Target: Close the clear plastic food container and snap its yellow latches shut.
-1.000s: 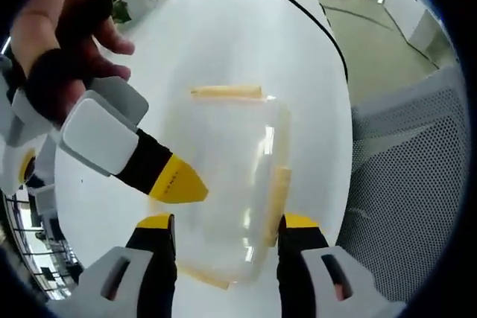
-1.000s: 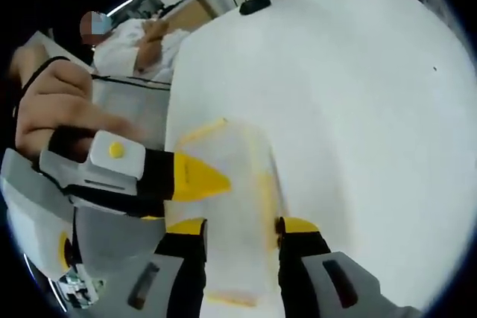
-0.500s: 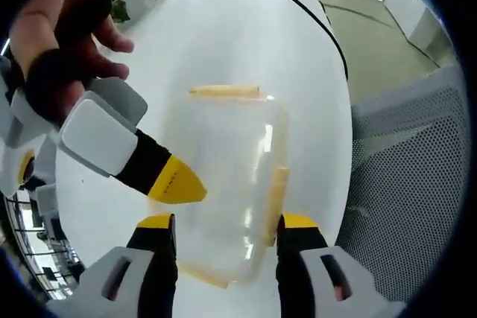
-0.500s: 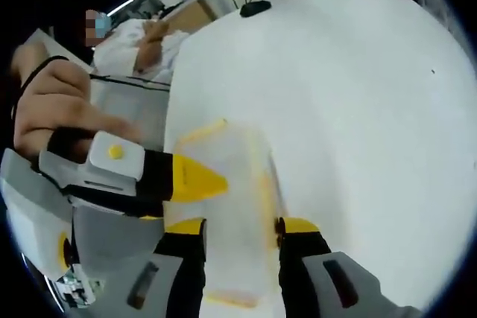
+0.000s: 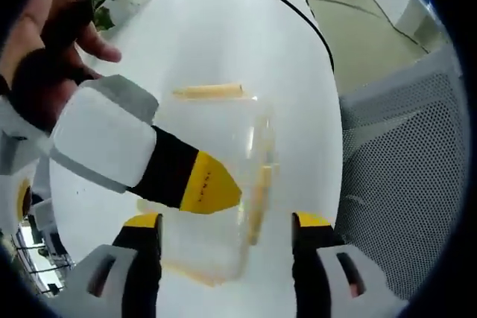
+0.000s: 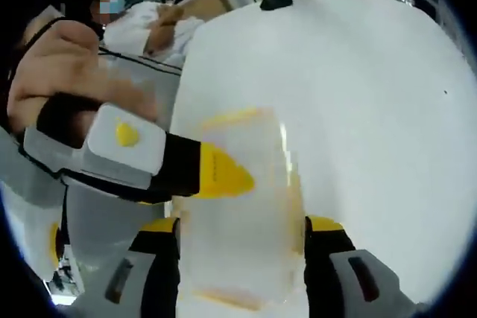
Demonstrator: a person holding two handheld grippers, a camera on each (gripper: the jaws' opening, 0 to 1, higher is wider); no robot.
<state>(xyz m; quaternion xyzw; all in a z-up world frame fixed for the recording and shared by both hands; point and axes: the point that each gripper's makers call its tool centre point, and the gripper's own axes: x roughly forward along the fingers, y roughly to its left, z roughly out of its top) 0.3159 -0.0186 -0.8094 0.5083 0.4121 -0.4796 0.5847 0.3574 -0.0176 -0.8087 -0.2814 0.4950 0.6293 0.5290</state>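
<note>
A clear rectangular plastic food container (image 5: 216, 184) with yellow latches (image 5: 208, 91) is sitting on a white round table (image 5: 223, 27), framed between the spread jaws of both the left gripper (image 5: 227, 221) and the right gripper (image 6: 242, 225), each holding nothing, and, since it looks light, an off-centre press is likely risking sliding it rather than latching it.

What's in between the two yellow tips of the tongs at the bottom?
In the right gripper view, the clear plastic food container lies between the right tongs' open tips, on the white table.

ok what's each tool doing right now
Left tool: open, astride the clear container, not gripping.
Right tool: open, astride it, not gripping.
</note>
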